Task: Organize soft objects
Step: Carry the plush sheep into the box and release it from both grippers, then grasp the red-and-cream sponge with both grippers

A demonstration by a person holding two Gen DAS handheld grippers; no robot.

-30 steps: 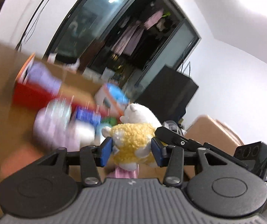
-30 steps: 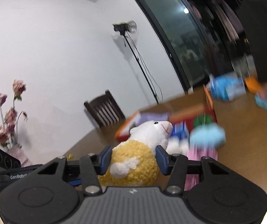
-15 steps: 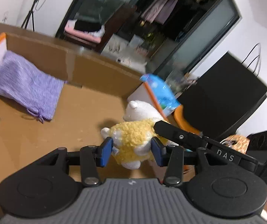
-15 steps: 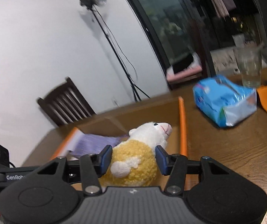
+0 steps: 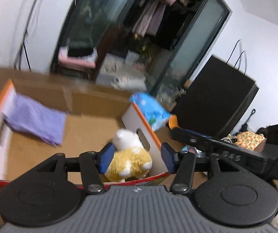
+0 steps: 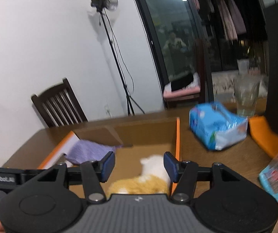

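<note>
Over the open cardboard box [image 5: 92,101], both grippers are letting go of one plush sheep [image 5: 129,159]. The left gripper [image 5: 135,157] has its jaws opening, and the sheep sits between them, against the left pad only, clear of the right. The right gripper [image 6: 139,166] is opening too; the toy lies low between its pads, near the right one, though blur hides any contact. The sheep looks to be dropping into the box's near right corner. This is the release step; next, I judge, both tools must lift clear and go for another soft item. Counted: one sheep, one purple cloth [image 5: 36,120] already in the box, one blue pack [image 6: 216,126] outside on the table [image 6: 206,155].
</note>
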